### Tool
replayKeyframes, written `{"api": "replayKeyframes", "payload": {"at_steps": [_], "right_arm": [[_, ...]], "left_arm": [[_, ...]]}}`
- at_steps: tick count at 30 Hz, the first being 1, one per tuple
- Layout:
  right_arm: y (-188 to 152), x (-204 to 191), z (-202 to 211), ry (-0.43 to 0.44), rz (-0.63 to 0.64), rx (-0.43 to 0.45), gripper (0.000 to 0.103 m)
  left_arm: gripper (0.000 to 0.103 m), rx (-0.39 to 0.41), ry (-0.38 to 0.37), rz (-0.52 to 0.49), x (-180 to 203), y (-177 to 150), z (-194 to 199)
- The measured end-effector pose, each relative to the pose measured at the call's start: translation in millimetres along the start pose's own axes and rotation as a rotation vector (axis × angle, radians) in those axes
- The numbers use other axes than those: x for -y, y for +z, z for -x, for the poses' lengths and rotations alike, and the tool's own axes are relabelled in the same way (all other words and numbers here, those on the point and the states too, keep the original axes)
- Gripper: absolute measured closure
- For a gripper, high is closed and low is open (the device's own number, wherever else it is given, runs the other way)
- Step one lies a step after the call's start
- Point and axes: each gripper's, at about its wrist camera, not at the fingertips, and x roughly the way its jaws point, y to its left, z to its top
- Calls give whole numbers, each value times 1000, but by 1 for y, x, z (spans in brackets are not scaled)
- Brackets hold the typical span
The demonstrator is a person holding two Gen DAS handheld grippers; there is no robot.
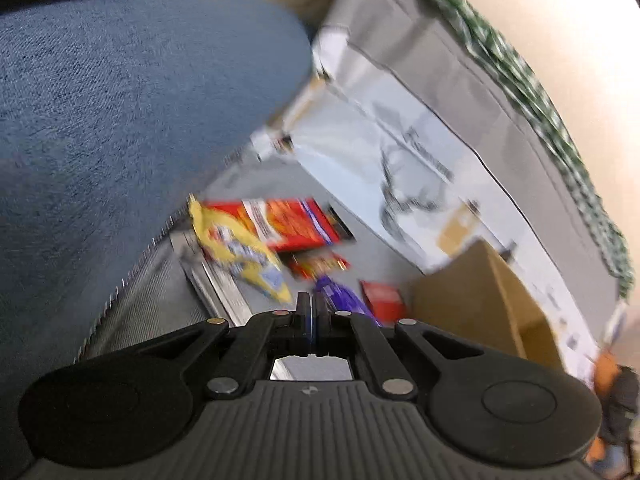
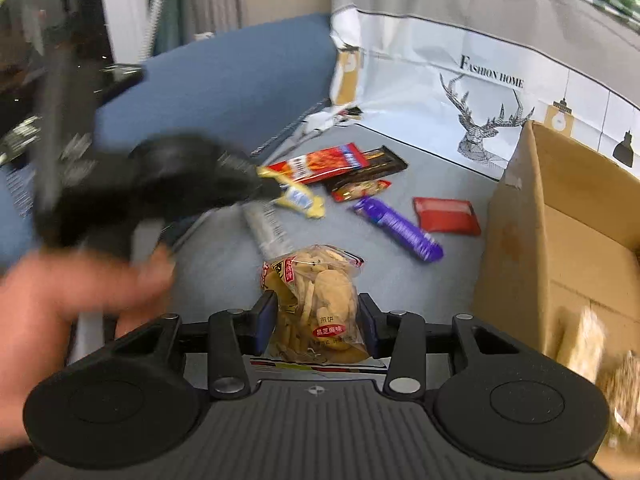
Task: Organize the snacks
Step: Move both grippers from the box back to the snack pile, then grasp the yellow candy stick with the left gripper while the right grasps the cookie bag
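Left of the cardboard box [image 2: 532, 216], way over at that end, a hand [image 2: 60, 316] carries the left gripper [image 2: 276, 192], and its fingers are clenched tight on a corner of the yellow snack packet [image 2: 298, 198], pretty blurry though. Closer to the box you get a red packet [image 2: 320, 162] with a dark stick-snack pack [image 2: 372, 168] right beside it, then a small red-and-yellow bar [image 2: 362, 190] just in front of those. Next comes the purple bar [image 2: 400, 226], lying at a slant on the grey cloth [image 2: 224, 264], and the flat red pouch [image 2: 446, 216] sits nearest the box wall. The right gripper [image 2: 316, 320] is down in front of all that, left of the box too, grasping a clear bag of crackers [image 2: 316, 296] with both blue pads [image 2: 266, 320] pressed into its sides. Box is open on top, with some blurry packets in its near corner.
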Motion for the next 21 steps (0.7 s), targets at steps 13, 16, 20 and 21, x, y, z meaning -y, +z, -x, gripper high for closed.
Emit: {"api": "replayKeyframes", "payload": {"at_steps": [13, 16, 20, 21], "right_arm": [[-53, -13, 10, 22, -76, 58, 58], [-62, -5, -1, 15, -114, 43, 58], [-63, 3, -7, 18, -162, 35, 56], [-63, 4, -8, 21, -167, 38, 56]], "left_arm": [[103, -371, 52, -236, 2, -15, 3], [98, -350, 90, -235, 6, -16, 1], [89, -261, 99, -178, 1, -9, 9], [87, -236, 103, -167, 1, -6, 11]]}}
